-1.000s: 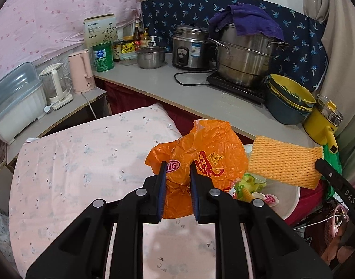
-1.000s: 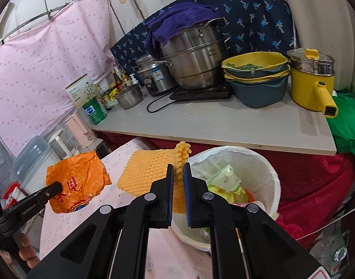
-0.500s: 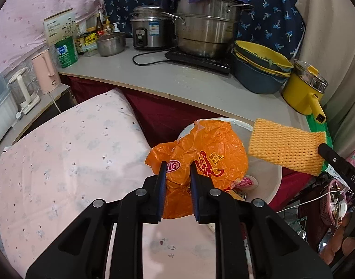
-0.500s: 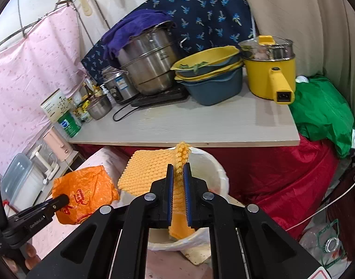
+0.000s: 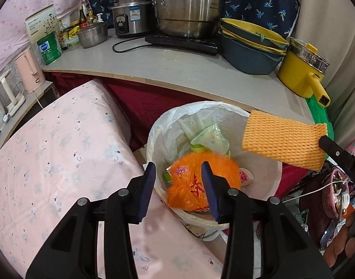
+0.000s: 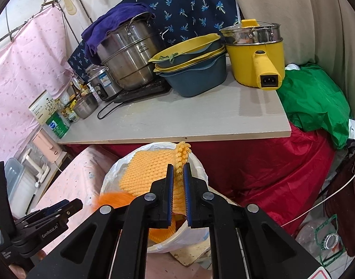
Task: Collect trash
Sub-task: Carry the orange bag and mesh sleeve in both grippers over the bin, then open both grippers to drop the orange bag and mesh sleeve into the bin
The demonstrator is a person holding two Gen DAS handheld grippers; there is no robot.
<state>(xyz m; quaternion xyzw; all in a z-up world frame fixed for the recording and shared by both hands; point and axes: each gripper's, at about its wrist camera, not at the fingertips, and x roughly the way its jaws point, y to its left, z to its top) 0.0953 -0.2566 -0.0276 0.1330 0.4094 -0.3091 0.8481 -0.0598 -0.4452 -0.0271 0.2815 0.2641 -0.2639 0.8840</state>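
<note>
Jaws of the left gripper (image 5: 178,177) are opening, orange bag (image 5: 200,181) unpressed between them; foam net (image 6: 154,174) is clamped by the right gripper (image 6: 177,186) over the bin (image 5: 154,139) at twelve o'clock.

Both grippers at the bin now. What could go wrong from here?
1. The orange bag drops blurred as the left gripper opens, near the trash bin's close rim; it may snag there.
2. The foam net in the right gripper overhangs the far rim; released now, it might fall outside.
</note>
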